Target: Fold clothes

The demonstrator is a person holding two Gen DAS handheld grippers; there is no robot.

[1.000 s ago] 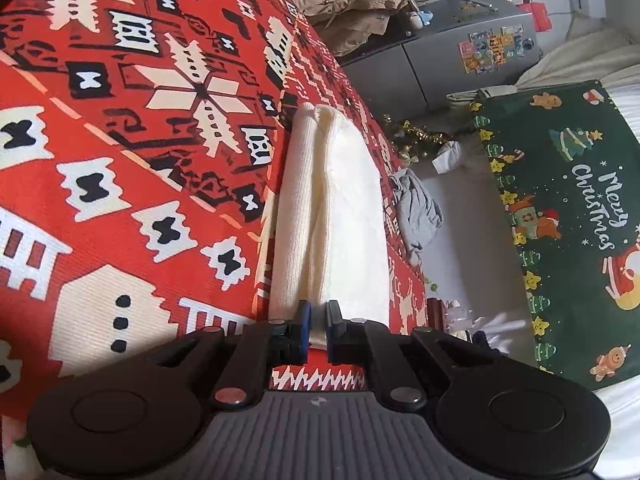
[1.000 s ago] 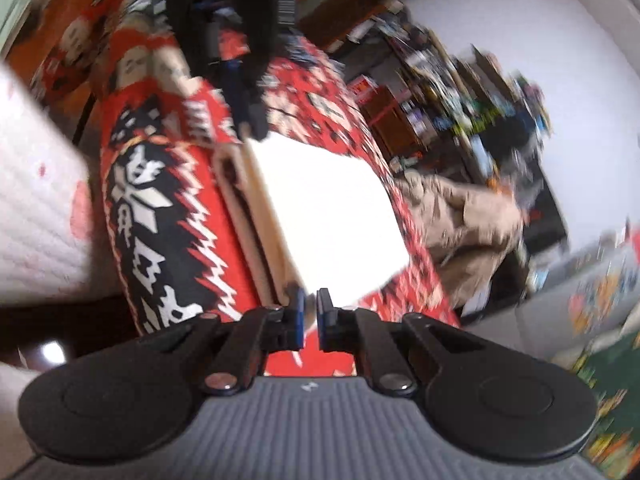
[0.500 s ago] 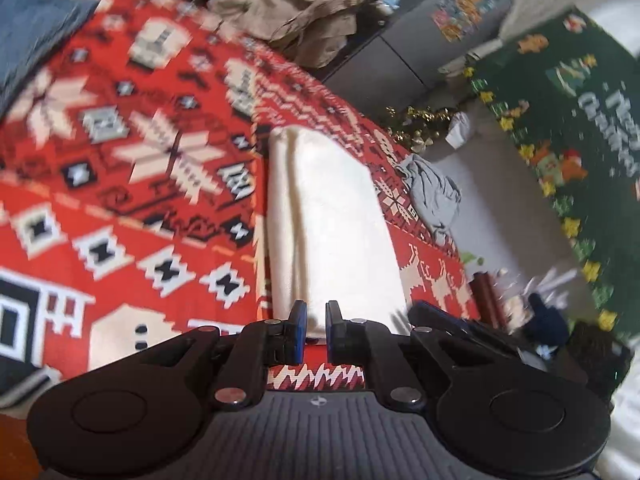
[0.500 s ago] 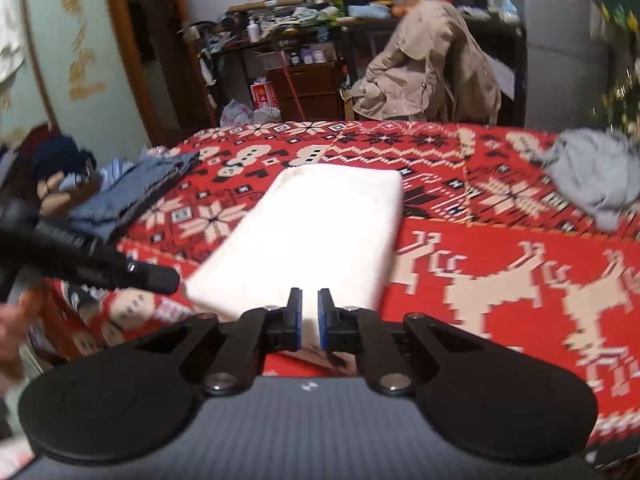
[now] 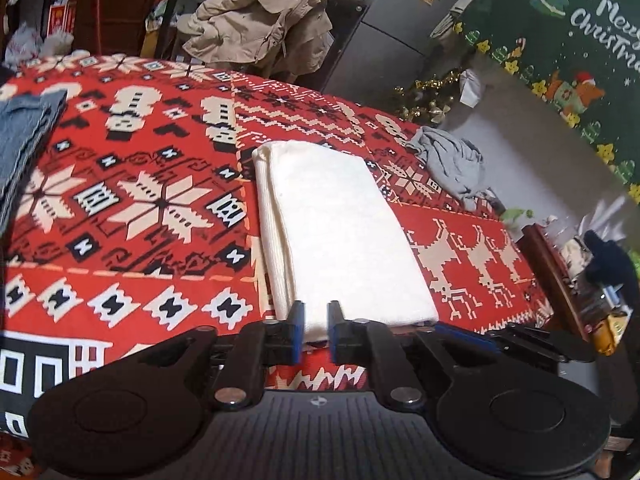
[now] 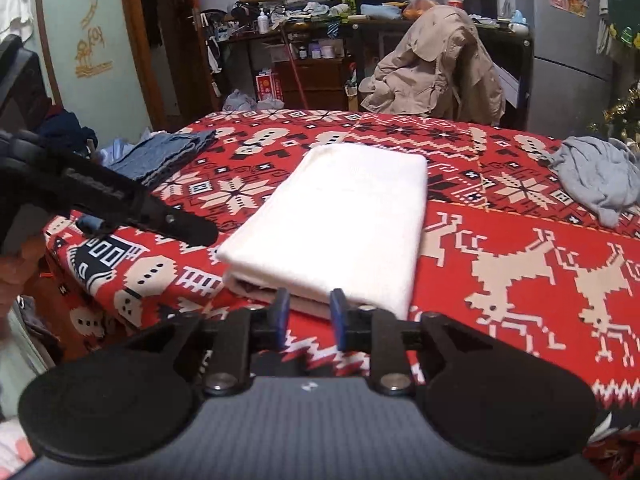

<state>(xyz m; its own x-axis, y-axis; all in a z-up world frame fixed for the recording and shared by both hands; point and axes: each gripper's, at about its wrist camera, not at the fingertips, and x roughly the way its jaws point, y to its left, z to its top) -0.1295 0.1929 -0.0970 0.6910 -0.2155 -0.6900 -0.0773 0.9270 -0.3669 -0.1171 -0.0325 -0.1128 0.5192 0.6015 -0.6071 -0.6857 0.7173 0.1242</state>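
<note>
Both grippers are letting go of the folded cloth

The cream-white folded knitted garment (image 5: pixel 336 236) is lying on the red patterned blanket (image 5: pixel 132 208), long axis running away from both; left gripper (image 5: pixel 314 330) and right gripper (image 6: pixel 307 316) are opening, empty, at its near end.

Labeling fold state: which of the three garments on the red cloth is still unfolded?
The grey garment, crumpled in a heap at the cloth's right edge. The white garment is a neat rectangle and the blue one is a flat stack.
</note>
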